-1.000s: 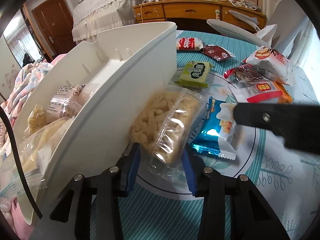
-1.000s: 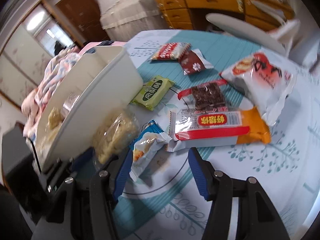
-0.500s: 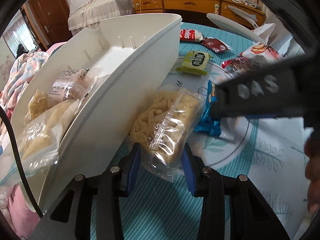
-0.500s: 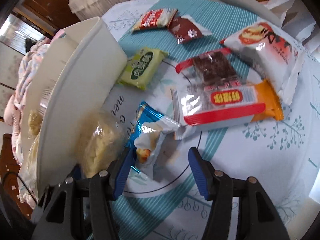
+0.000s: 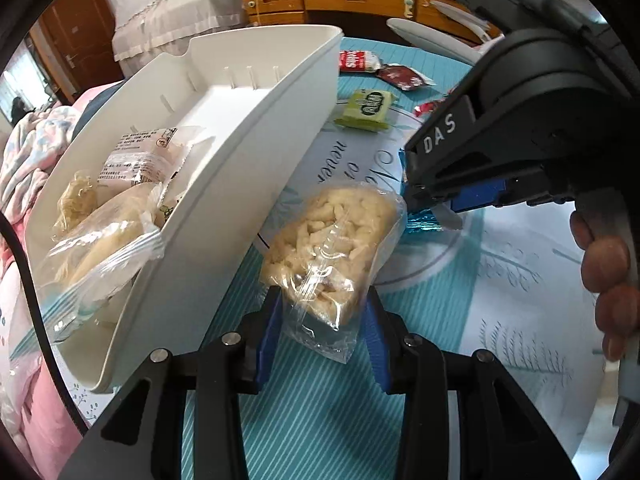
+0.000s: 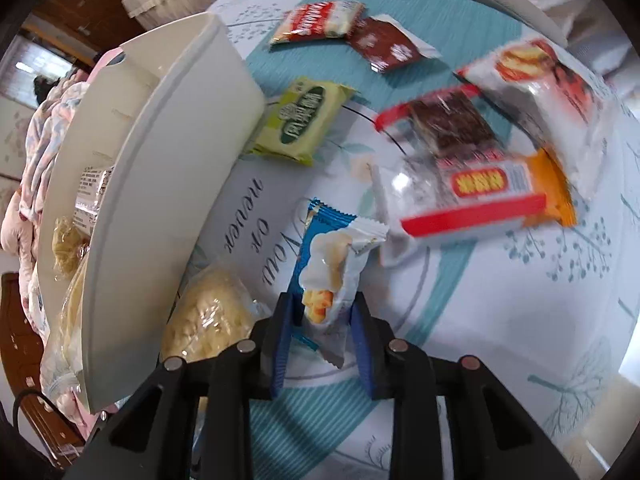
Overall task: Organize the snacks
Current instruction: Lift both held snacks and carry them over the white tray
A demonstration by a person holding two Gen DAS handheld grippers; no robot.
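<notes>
Right gripper (image 6: 322, 322) had closed in half a second, jaws now pinching the blue packet (image 6: 332, 264). Left gripper (image 5: 322, 316) stayed clamped on the clear puff bag (image 5: 332, 240). Beyond the left fingers waited the white bin (image 5: 248, 120); both snacks looked ready to go in.
</notes>
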